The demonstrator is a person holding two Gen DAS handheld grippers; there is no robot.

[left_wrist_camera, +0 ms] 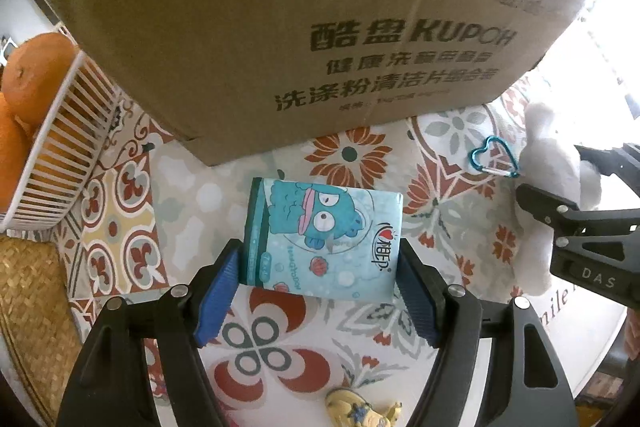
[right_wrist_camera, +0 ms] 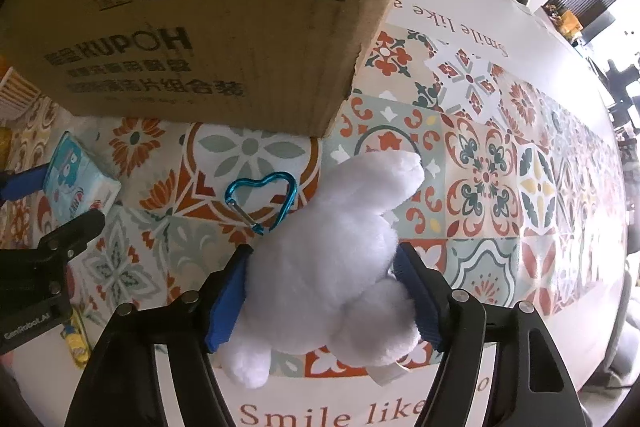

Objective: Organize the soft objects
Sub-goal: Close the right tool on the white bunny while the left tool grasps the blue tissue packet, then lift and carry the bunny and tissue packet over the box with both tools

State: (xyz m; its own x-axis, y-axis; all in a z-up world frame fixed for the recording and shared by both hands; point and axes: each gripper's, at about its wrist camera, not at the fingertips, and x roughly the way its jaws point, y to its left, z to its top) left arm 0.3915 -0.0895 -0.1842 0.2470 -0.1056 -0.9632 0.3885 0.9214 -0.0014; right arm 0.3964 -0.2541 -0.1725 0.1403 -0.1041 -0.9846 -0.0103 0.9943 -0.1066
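Setting: patterned tablecloth [right_wrist_camera: 484,187] in orange, teal and cream tile motifs covers the table, with "Smile like" lettering along its pale border; a bright window glare and dark furniture show beyond the far edge.

Container: large brown cardboard box [left_wrist_camera: 280,27] printed with "KUPOH" and Chinese text stands on the cloth directly ahead of both grippers; its opening is out of view, so what it already holds cannot be told.

Left gripper [left_wrist_camera: 320,279]: blue-padded fingers closed against the two short sides of a light-blue plastic-wrapped tissue pack with a cartoon fish [left_wrist_camera: 324,239]. The pack looks gripped, just in front of the box wall; whether it is off the cloth is unclear.

Right gripper [right_wrist_camera: 320,291]: blue pads pressed into the body of a white fluffy plush toy [right_wrist_camera: 336,267], which bulges out between them; its blue heart-shaped metal carabiner [right_wrist_camera: 262,197] lies on the cloth beside it.

Bystanders: white wire basket of oranges [left_wrist_camera: 60,155] at the left, a woven straw mat [left_wrist_camera: 32,315] below it, and a small yellow figure toy [left_wrist_camera: 364,411] near the front edge, not gripped by either hand.

Progress: judged early to middle. Two soft items are grasped but neither is inside the box.

Left to do: probably lifting each over the box rim and releasing, then deciding whether the yellow toy belongs too.
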